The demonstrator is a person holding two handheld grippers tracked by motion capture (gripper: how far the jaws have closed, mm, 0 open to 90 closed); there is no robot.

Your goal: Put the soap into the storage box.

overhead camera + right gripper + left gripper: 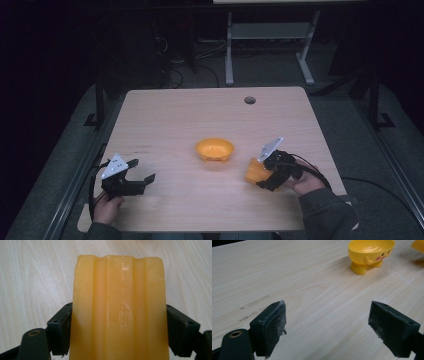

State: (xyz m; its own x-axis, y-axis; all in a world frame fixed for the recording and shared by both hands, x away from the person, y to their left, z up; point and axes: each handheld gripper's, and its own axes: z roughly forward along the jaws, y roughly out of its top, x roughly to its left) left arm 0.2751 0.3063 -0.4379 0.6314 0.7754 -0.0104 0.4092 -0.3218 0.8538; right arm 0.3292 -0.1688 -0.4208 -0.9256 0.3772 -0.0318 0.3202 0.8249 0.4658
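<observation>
A small yellow bowl (214,149) with stubby feet and a painted face stands at the middle of the wooden table (200,115); the left gripper view has the bowl (369,253) at its top right. My right gripper (261,176) is shut on an orange-yellow ridged block (255,171), just right of the bowl and low over the table. In the right gripper view the block (119,312) stands between both jaws, pressed from each side. My left gripper (141,171) is open near the table's front left, with bare wood between its pads (273,326).
A round cable hole (249,100) sits near the table's far edge. Faint scuff marks (137,148) lie on the wood ahead of the left gripper. Beyond the table are a dark floor, cables and a white table frame (267,45).
</observation>
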